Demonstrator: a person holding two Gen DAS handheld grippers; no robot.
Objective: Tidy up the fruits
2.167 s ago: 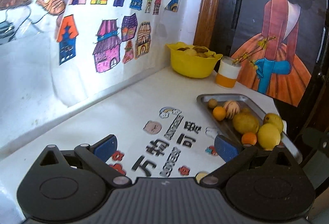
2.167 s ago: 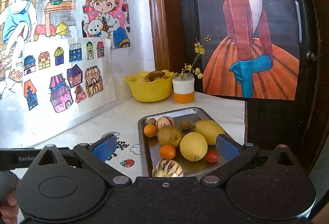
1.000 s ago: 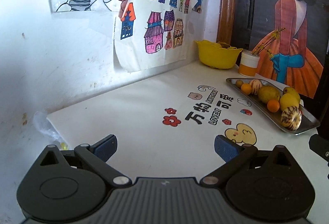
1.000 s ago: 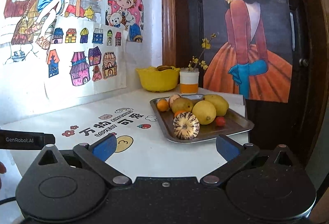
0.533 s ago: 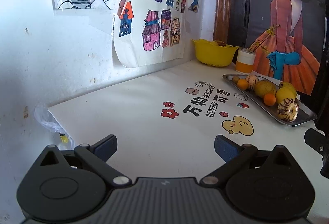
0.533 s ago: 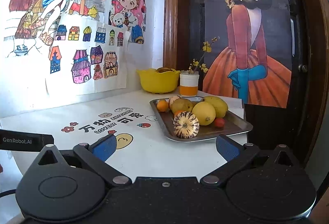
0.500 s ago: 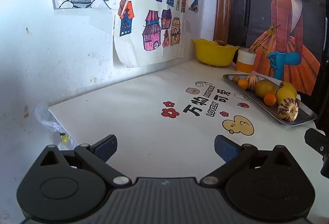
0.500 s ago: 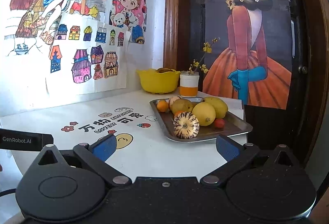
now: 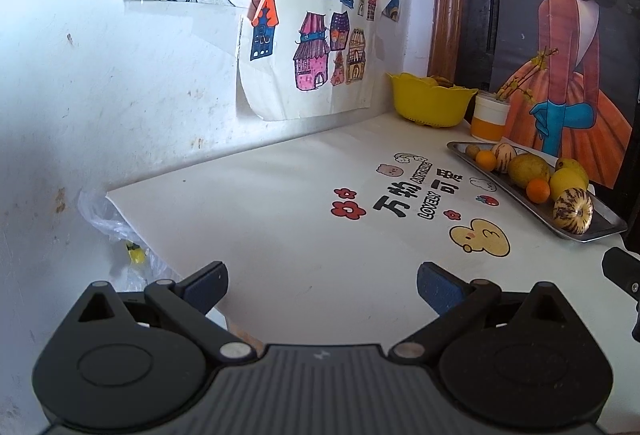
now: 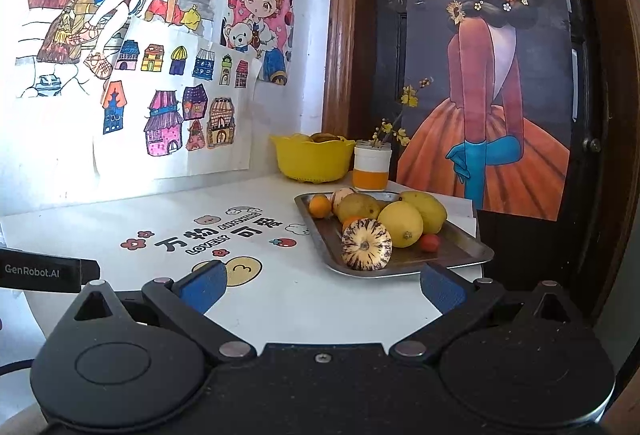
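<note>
A metal tray (image 10: pixel 460 249) (image 9: pixel 600 231) on the white table's right side carries several fruits: a striped melon (image 10: pixel 366 244) (image 9: pixel 573 210) at its near end, yellow lemons (image 10: pixel 401 224), small oranges (image 10: pixel 320 206) and a red cherry tomato (image 10: pixel 429 242). A yellow bowl (image 10: pixel 312 160) (image 9: pixel 430 102) with fruit in it stands behind the tray, by the wall. My right gripper (image 10: pixel 322 285) is open and empty, just short of the tray's near edge. My left gripper (image 9: pixel 322 285) is open and empty over the table's near left part, far from the tray.
A white and orange jar (image 10: pixel 372 170) with yellow flower twigs stands between bowl and tray. Drawings hang on the white wall (image 9: pixel 120 83) to the left; a dark poster door (image 10: pixel 500 75) is behind. A clear plastic bag (image 9: pixel 116 231) hangs off the table's left corner.
Both grippers have drawn back from the tray toward the table's near edge, so tray and fruits look smaller and farther. Both stay open and empty. In the last half second, almost no motion.
</note>
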